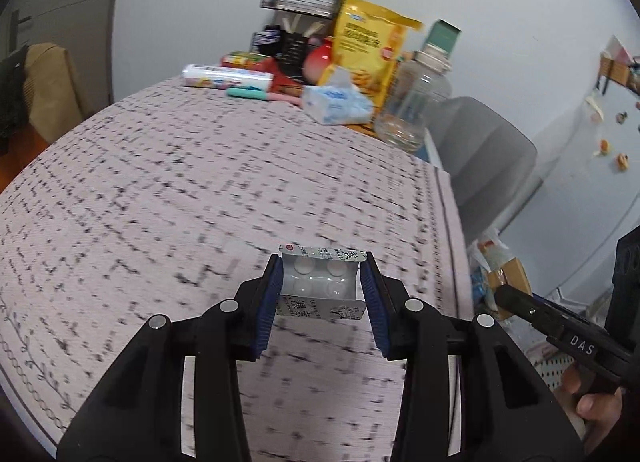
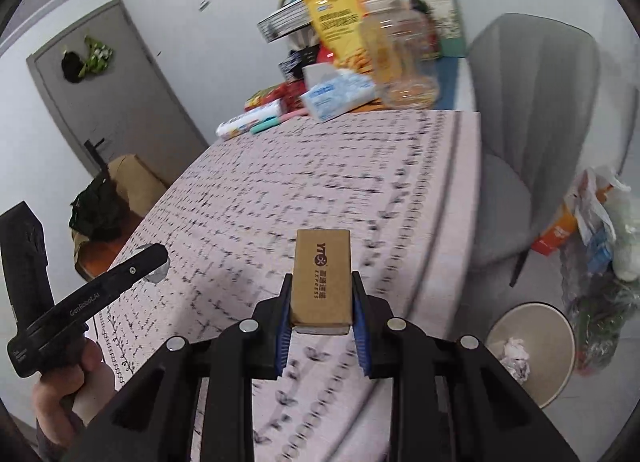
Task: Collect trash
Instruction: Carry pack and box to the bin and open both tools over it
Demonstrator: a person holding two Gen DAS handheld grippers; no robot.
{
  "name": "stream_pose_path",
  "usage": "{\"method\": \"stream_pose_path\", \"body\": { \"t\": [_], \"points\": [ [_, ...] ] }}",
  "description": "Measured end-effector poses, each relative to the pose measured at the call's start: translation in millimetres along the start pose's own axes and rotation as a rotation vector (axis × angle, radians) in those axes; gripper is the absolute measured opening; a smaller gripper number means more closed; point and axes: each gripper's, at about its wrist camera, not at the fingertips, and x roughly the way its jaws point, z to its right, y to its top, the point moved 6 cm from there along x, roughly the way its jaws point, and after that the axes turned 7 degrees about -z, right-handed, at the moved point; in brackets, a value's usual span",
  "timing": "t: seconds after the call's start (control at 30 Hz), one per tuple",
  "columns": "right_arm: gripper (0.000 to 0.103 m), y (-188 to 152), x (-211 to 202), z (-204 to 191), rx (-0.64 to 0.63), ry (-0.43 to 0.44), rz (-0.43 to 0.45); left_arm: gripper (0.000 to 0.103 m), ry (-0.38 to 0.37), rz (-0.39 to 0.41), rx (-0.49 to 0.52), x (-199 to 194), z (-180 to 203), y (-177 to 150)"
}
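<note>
The left gripper is clamped on a bent pill pack, held above the near part of the patterned tablecloth. The right gripper is closed on a small brown cardboard box, held over the near right part of the table. On the floor to the right stands a round trash bin with crumpled paper inside. A tissue pack, a yellow bag and a clear jar crowd the far end

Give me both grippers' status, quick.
Left gripper: shut on the pill blister pack.
Right gripper: shut on the small cardboard box.
</note>
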Motion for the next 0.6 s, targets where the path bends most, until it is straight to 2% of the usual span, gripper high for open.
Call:
{"method": "stream_pose_path", "body": {
  "t": [0.27, 0.6],
  "points": [
    [0.026, -12.9, -32.8, 63.9, 0.090, -0.059, 0.045, 0.040, -0.046, -0.028, 0.070, 12.3, 51.5, -7.2],
    [0.027, -29.3, -50.1, 133.4, 0.192, -0.109, 0.064, 0.040, -0.098, -0.093, 0.167, 45.9, 121.9, -17.7]
  ]
}}
